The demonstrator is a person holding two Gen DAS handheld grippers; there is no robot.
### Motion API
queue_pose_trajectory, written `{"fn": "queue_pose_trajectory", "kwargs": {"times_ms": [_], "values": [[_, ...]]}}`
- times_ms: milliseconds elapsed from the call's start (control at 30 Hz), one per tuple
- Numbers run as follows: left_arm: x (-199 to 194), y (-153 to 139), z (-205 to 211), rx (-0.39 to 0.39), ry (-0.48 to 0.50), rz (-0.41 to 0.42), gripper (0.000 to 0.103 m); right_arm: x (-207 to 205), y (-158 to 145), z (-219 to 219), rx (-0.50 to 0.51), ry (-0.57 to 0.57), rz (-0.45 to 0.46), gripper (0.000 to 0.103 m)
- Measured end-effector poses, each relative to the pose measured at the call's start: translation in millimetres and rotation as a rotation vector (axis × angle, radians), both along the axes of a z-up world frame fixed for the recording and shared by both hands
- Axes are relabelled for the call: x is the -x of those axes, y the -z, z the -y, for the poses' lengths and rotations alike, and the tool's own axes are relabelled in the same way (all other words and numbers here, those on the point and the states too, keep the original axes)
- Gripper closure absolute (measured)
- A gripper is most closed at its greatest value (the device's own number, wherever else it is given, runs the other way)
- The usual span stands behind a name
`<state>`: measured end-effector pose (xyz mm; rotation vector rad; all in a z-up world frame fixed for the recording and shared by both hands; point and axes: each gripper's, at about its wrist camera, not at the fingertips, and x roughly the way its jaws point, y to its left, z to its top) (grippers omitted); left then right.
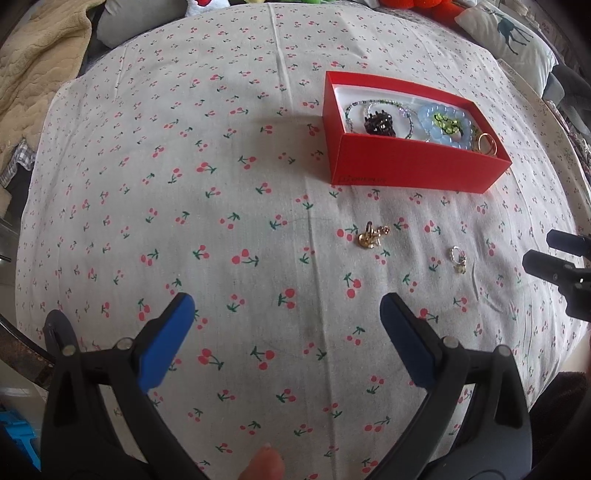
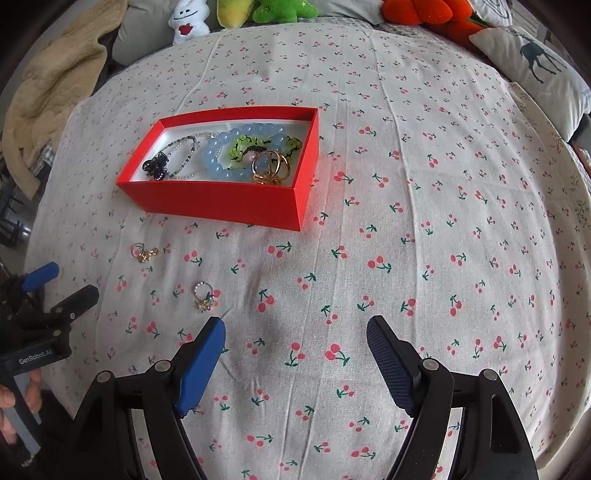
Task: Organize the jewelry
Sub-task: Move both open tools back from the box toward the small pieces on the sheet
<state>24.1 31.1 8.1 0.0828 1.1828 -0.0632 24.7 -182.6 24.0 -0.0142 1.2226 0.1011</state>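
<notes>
A red box [image 1: 413,162] [image 2: 221,201] sits on the cherry-print cloth. It holds a blue bead bracelet [image 2: 225,155], a green scrunchie [image 2: 243,146], a dark hair claw [image 2: 155,166], thin bead strands and gold rings [image 2: 271,168]. A gold ring [image 1: 371,236] [image 2: 144,253] and a silver beaded ring [image 1: 458,258] [image 2: 204,297] lie loose on the cloth in front of the box. My left gripper [image 1: 286,317] [image 2: 61,284] is open and empty, short of the gold ring. My right gripper [image 2: 295,343] [image 1: 550,251] is open and empty, just right of the silver ring.
The cloth [image 2: 406,221] covers a bed. A beige blanket [image 2: 48,92] lies at the far left. Plush toys [image 2: 273,9] line the far edge. A deer-print pillow [image 2: 535,66] sits at the far right.
</notes>
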Motion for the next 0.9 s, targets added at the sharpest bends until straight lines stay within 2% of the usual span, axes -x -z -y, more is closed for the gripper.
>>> {"fn": "queue_pose_trajectory", "kwargs": {"times_ms": [333, 467, 533, 600, 700, 800, 900], "values": [[-3.1, 20.4, 5.4, -0.022, 0.062, -0.011, 0.003, -2.5, 8.7, -2.5, 0.014, 0.0, -0.024, 0.023], [-5.3, 23.2, 11.9, -0.012, 0.101, 0.011, 0.003, -6.4, 9.9, 0.9, 0.012, 0.019, -0.026, 0.023], [-8.6, 23.5, 13.7, 0.01, 0.107, 0.026, 0.011, -8.3, 11.5, 1.9, 0.01, 0.024, -0.033, 0.023], [-13.3, 25.7, 15.4, 0.038, 0.113, 0.029, 0.025, -10.6, 13.1, 3.5, 0.007, 0.025, -0.04, 0.023], [-17.5, 26.4, 17.9, 0.074, 0.12, 0.055, 0.037, -11.3, 15.2, 4.7, 0.004, 0.028, -0.047, 0.022], [-21.3, 22.6, 19.0, 0.146, 0.127, 0.073, 0.05, -11.4, 17.0, 4.1, 0.008, 0.025, -0.051, 0.023], [-24.2, 20.2, 18.2, 0.241, 0.113, 0.068, 0.054, -10.5, 18.3, 3.2, 0.011, 0.015, -0.054, 0.023]]}}
